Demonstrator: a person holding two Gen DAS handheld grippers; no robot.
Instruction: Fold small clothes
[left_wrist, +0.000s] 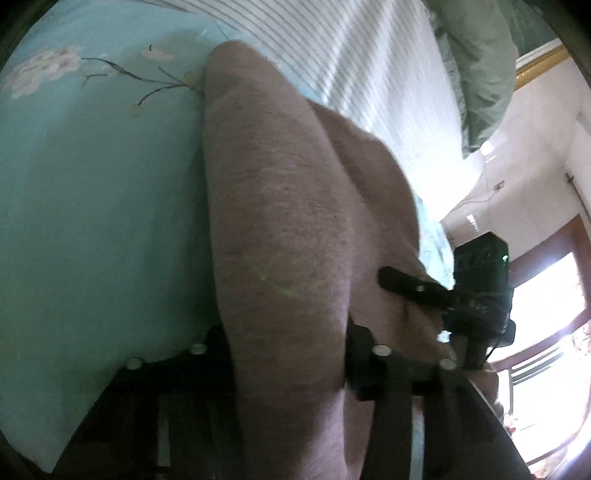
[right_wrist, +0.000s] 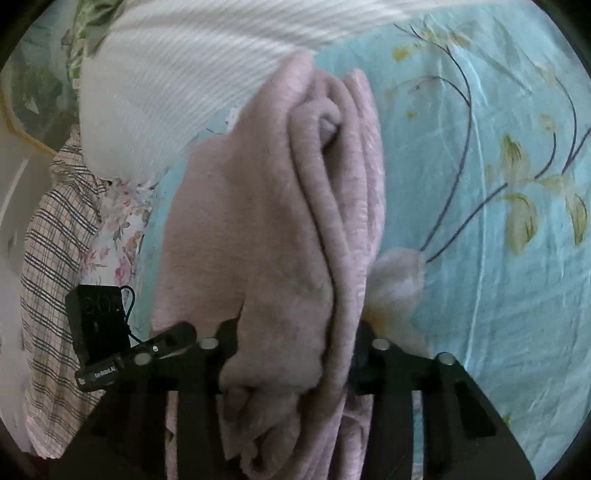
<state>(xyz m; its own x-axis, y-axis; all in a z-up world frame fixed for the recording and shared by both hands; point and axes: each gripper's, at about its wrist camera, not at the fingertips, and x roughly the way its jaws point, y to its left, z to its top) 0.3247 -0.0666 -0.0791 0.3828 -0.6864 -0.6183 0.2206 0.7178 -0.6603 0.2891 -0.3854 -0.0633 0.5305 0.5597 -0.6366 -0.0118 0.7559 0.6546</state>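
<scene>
A thick, folded pink garment (left_wrist: 288, 192) runs lengthwise between the fingers of my left gripper (left_wrist: 286, 343), which is shut on it near its lower end. In the right wrist view the same pink garment (right_wrist: 258, 221) lies in several layers across the blue sheet, and my right gripper (right_wrist: 293, 350) is shut on its near end. The two grippers hold it side by side. One black finger (left_wrist: 402, 282) of my right gripper rests on the garment's right edge. In the right wrist view, a finger (right_wrist: 173, 334) of my left gripper shows at the lower left.
Under everything is a light-blue bedsheet (right_wrist: 480, 277) with flower branches. A white striped cloth (right_wrist: 166, 74) lies just past the garment's far end. A plaid cloth (right_wrist: 55, 240) and a floral cloth (right_wrist: 125, 221) lie at the left. A grey-green garment (left_wrist: 484, 74) and a bright window (left_wrist: 546, 314) are to the right.
</scene>
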